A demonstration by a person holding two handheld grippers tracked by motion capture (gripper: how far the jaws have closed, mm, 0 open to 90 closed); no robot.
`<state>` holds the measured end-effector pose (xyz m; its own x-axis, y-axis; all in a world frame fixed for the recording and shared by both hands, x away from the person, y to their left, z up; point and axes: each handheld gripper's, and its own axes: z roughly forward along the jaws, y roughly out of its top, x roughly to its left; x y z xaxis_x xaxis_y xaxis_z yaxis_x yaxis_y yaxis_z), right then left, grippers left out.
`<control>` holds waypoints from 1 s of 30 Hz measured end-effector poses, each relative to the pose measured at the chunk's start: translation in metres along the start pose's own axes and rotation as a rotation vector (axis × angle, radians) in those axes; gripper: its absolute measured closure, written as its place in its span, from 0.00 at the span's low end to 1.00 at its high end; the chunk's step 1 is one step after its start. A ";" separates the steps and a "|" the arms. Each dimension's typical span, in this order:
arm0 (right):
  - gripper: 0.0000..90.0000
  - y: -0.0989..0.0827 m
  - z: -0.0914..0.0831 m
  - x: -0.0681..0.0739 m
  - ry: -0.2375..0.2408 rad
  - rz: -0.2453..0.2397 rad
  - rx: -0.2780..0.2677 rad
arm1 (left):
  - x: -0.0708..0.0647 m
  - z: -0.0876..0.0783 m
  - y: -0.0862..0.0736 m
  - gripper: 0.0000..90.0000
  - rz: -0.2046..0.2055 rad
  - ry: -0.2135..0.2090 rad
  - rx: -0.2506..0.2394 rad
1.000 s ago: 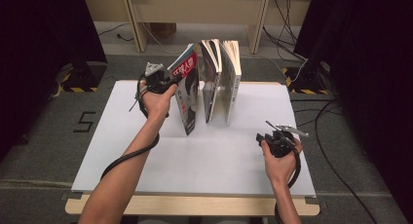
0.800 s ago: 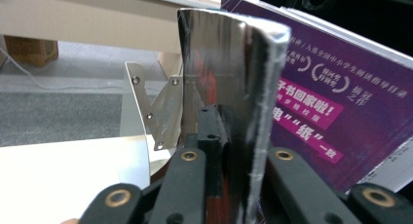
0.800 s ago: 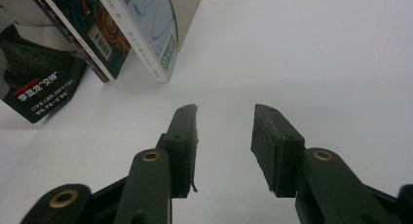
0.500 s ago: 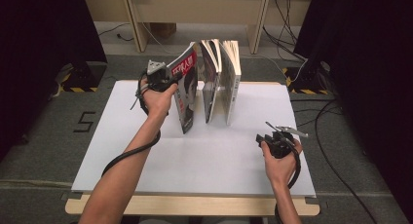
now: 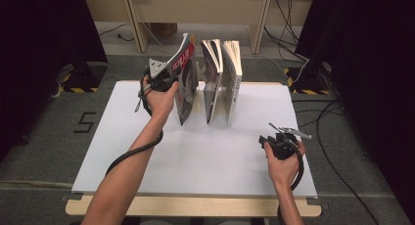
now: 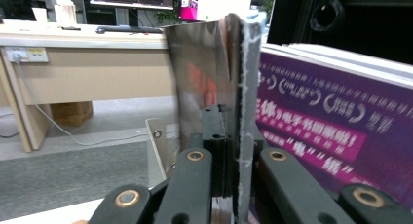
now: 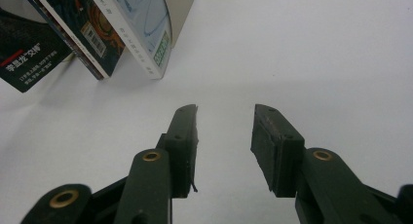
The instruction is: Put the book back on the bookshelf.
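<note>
A: What is the left gripper doing?

B: Its jaws are clamped on the top edge of the leftmost book, the one with the red cover strip. That book leans left, tilted off the two other books standing upright beside it near the back of the white bench.

A: And the right gripper?

B: Its jaws stand apart with nothing between them, low over the bench's front right part, well apart from the books.

Bright tabletop, dark surroundings, blurred close-up views
</note>
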<state>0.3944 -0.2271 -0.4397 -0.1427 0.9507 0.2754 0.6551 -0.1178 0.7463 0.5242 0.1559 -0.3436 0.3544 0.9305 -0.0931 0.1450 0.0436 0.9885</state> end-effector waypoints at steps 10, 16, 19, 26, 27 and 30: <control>0.69 0.001 0.001 0.002 0.001 0.002 -0.001 | 0.004 -0.010 -0.010 0.95 -0.013 0.022 0.015; 0.69 0.001 0.000 0.001 0.002 0.001 -0.003 | 0.000 -0.012 -0.009 0.94 -0.026 0.023 0.024; 0.69 0.002 -0.001 0.000 0.000 0.005 -0.005 | 0.000 -0.011 -0.009 0.93 -0.038 0.020 0.030; 0.69 0.001 -0.001 0.000 -0.002 0.009 -0.001 | 0.003 0.002 -0.001 0.82 -0.123 -0.028 0.105; 0.69 0.001 -0.001 0.000 -0.003 0.007 -0.004 | 0.004 0.005 0.000 0.81 -0.136 -0.038 0.116; 0.69 0.001 -0.001 0.000 -0.002 0.008 -0.002 | 0.002 0.012 0.003 0.81 -0.138 -0.043 0.142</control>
<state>0.3946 -0.2277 -0.4386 -0.1362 0.9504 0.2798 0.6549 -0.1256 0.7452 0.5362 0.1538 -0.3418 0.3609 0.9025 -0.2350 0.3226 0.1156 0.9395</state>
